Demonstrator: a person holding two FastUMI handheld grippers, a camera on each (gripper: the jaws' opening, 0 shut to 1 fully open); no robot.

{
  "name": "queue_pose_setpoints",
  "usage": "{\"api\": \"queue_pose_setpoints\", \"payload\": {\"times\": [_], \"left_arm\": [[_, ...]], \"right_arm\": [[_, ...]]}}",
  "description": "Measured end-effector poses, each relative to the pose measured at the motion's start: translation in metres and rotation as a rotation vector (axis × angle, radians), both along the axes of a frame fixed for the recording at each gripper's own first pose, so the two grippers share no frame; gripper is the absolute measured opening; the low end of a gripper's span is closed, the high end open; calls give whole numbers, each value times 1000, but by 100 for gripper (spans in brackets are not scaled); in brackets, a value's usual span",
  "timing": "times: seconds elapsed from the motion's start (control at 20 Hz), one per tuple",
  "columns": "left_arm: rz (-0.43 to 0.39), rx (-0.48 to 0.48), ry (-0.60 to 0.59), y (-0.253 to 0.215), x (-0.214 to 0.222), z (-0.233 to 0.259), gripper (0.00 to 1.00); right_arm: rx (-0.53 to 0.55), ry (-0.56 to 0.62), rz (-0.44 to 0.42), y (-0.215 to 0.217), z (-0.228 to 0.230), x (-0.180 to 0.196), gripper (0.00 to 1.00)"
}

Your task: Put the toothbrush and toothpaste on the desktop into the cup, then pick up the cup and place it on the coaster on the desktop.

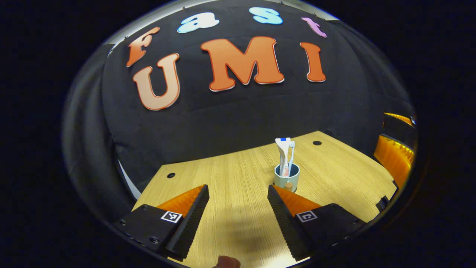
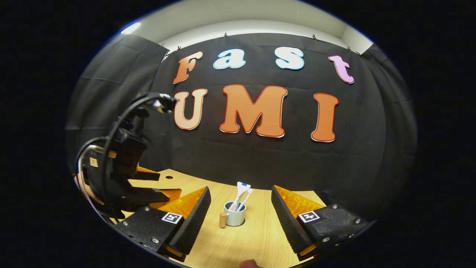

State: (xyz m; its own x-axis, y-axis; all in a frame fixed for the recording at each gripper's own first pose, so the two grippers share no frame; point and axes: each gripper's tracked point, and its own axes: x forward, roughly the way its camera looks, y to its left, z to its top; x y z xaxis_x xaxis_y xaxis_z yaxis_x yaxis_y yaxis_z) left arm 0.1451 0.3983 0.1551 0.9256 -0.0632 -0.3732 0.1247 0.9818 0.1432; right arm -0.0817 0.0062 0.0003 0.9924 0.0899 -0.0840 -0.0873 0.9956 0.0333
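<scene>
A pale cup point(image 1: 286, 179) with a wooden knob handle stands upright on the wooden desktop point(image 1: 230, 178). A white toothpaste tube point(image 1: 283, 150) and a toothbrush point(image 1: 292, 149) stand inside it, leaning together. My left gripper point(image 1: 238, 195) is open and empty, and the cup is just beyond its right finger. In the right gripper view the cup point(image 2: 235, 216) sits ahead, between the fingers of my open, empty right gripper point(image 2: 240, 190). A dark sliver shows at the cup's base; I cannot tell whether it is the coaster.
The left gripper point(image 2: 163, 184), with its cables, hovers over the desk's left side. The right gripper's orange fingers point(image 1: 394, 156) show at the far right of the left gripper view. Small round holes point(image 1: 171, 175) point(image 1: 317, 143) mark the desktop near the black cloth wall.
</scene>
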Motion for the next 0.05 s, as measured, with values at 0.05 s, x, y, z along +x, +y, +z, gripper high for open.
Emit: {"api": "queue_pose_setpoints", "payload": {"times": [0.05], "left_arm": [[5,-10,-27,2,-8,3,95]], "right_arm": [[3,-2,2,4,-2,-4,98]]}}
